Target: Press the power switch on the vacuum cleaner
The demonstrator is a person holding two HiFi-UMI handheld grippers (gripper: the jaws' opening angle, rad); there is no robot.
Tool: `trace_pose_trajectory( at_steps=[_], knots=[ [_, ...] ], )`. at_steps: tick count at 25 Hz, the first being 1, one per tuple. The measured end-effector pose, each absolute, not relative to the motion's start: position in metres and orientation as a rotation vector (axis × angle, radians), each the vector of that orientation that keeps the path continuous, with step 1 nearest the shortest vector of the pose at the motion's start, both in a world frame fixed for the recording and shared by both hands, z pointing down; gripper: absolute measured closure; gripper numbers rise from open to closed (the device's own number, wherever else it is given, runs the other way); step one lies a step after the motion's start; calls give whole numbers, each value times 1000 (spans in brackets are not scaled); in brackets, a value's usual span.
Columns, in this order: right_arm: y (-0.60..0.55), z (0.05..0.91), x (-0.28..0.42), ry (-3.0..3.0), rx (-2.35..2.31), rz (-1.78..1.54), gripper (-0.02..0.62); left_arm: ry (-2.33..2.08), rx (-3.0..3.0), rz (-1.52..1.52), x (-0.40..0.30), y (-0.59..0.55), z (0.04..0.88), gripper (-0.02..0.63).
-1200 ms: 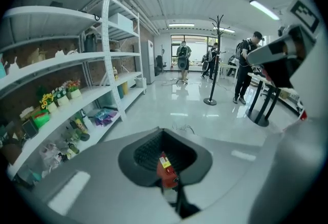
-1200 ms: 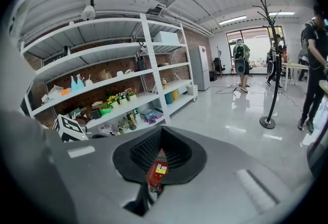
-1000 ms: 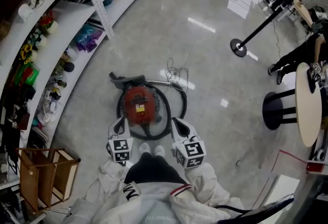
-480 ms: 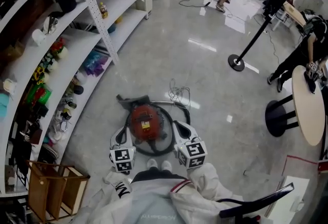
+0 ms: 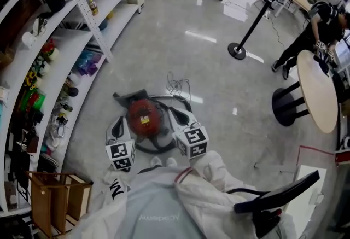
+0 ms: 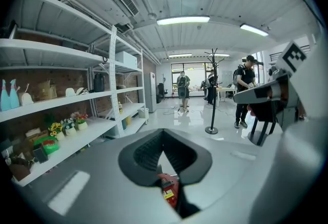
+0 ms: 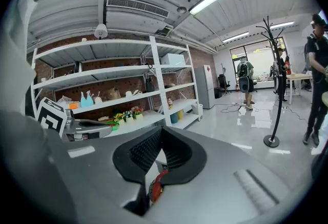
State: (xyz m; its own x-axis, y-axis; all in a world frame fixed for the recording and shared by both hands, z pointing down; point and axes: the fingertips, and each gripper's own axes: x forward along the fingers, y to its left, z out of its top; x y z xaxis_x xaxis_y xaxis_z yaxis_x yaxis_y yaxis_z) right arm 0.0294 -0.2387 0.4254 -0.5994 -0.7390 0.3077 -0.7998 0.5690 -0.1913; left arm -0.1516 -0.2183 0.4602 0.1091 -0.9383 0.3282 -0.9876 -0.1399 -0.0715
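A round red vacuum cleaner [image 5: 143, 117] sits on the glossy floor just ahead of my feet, with a black hose [image 5: 164, 144] looped around it and a grey nozzle at its far left. My left gripper [image 5: 116, 124] hangs at its left side and my right gripper [image 5: 178, 116] at its right side, both above the floor. In the left gripper view the jaws [image 6: 163, 136] meet at their tips with nothing between them, and a strip of the red vacuum cleaner [image 6: 168, 190] shows below. The right gripper [image 7: 160, 133] is likewise shut and empty, above a sliver of the vacuum cleaner [image 7: 155, 187].
White shelving [image 5: 60, 41] full of small items runs along the left. A wooden crate [image 5: 54, 194] stands at the lower left. A round table [image 5: 317, 90], black stool [image 5: 287, 104], pole stand [image 5: 237, 50] and chair [image 5: 273, 205] are to the right. People stand at the back.
The head view has swung, so the vacuum cleaner sits further left in it. Both grippers have come forward from behind the vacuum cleaner to flank it.
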Motion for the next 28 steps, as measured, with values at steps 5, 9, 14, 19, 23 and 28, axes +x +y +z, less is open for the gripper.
trace_pose_trajectory(
  at_steps=[5, 9, 14, 19, 23, 28],
  knots=[
    [-235, 424, 38, -2596, 1308, 459, 595, -1954, 2222, 415, -147, -212, 452, 606],
    [-235, 414, 39, -2611, 1303, 435, 595, -1984, 2217, 389, -150, -208, 442, 606],
    [-229, 415, 44, -2602, 1291, 427, 595, -1987, 2216, 393, -142, -200, 443, 606],
    [-223, 419, 49, -2600, 1268, 440, 595, -1978, 2231, 421, -127, -191, 447, 606],
    [-214, 427, 57, -2597, 1244, 462, 595, -2001, 2232, 452, -117, -182, 449, 606],
    [-205, 437, 67, -2582, 1220, 491, 595, -2019, 2208, 460, -110, -173, 451, 606]
  ],
)
